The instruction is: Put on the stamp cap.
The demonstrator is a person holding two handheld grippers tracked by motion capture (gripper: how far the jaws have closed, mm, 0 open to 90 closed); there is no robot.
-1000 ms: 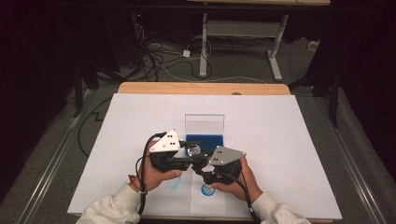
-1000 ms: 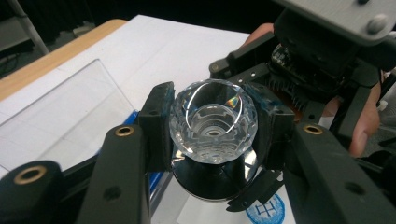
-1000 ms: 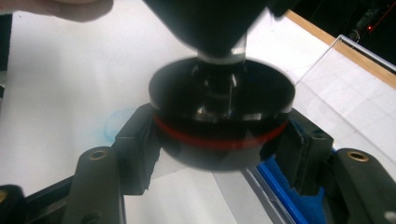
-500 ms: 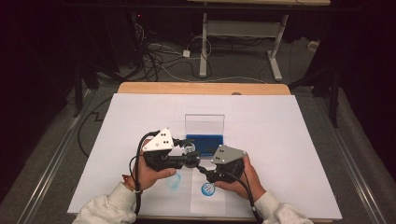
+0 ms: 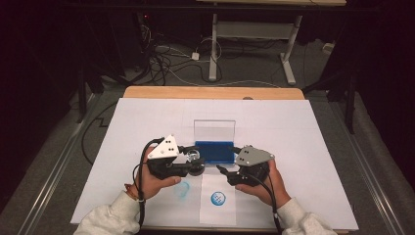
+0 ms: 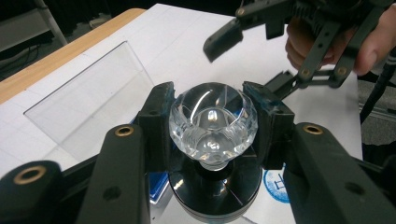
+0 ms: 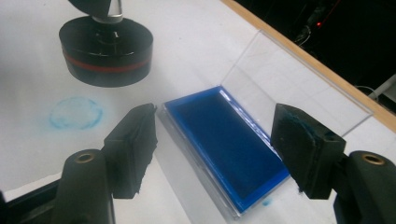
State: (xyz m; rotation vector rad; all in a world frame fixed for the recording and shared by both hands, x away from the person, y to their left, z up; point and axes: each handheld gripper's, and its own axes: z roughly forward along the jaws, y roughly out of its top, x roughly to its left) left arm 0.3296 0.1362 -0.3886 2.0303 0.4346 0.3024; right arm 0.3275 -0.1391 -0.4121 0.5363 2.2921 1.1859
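Stamp [image 6: 212, 121] hung clamped by its clear knob in your left gripper [image 5: 195, 161], beside the blue ink pad [image 7: 229, 140]; your right gripper [image 5: 226, 171], just opening, held nothing. You needed a level, square press.

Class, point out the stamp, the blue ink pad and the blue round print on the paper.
stamp [image 6: 212, 119], left gripper view, on its clear faceted knob.
blue ink pad [image 7: 229, 140], right gripper view, on its inked surface.
blue round print [image 7: 76, 113], right gripper view, on its middle.

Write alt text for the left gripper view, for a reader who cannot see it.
The left gripper clamps its two black jaws on the faceted clear knob of a stamp with a round black base. Beyond it, the right gripper hangs with jaws apart over the white paper, beside a clear upright lid.
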